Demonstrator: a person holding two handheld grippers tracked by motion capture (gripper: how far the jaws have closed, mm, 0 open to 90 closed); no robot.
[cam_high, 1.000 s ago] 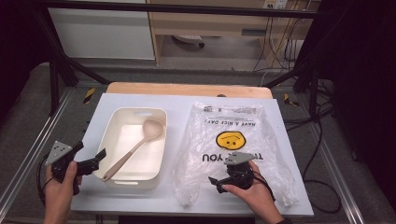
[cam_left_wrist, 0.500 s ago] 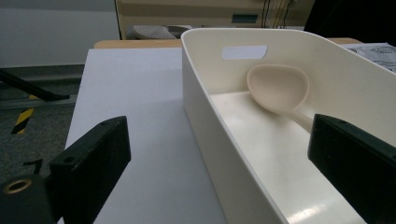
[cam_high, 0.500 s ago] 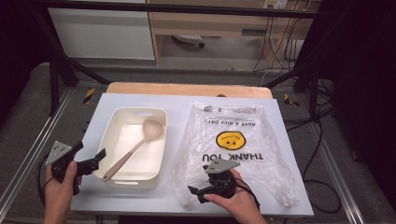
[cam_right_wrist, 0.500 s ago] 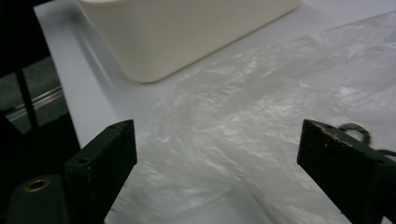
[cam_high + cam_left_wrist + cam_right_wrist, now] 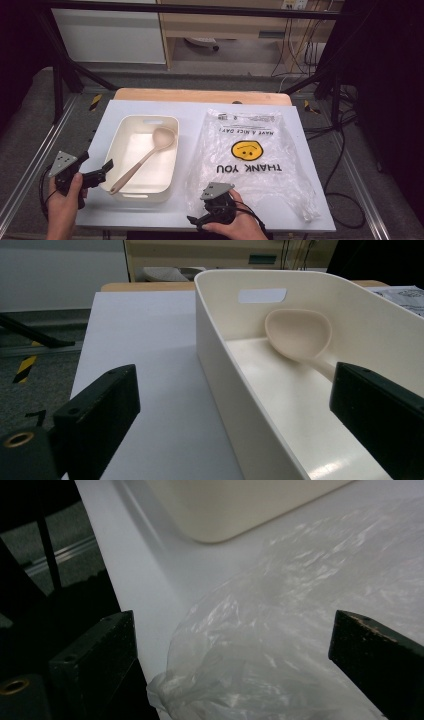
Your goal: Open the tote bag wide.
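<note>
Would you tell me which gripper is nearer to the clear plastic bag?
The right. The right gripper is open at the plastic bag's near corner; the left gripper is beside the cream tub.

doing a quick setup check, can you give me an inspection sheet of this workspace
surface: white board on a wooden table, flat.
job's things: clear plastic bag printed THANK YOU lies flat; cream bin holds a spoon, bowl toward the far end.
clutter: nothing seen.
grippers: left tool open, pointing at the bin's near left side; right tool open at the bag's near left corner, its jaws have just been opening, crumpled plastic between them, not pinched.
cables: bundle on the floor at right.
surroundings: metal frame rails, shelving behind.
</note>
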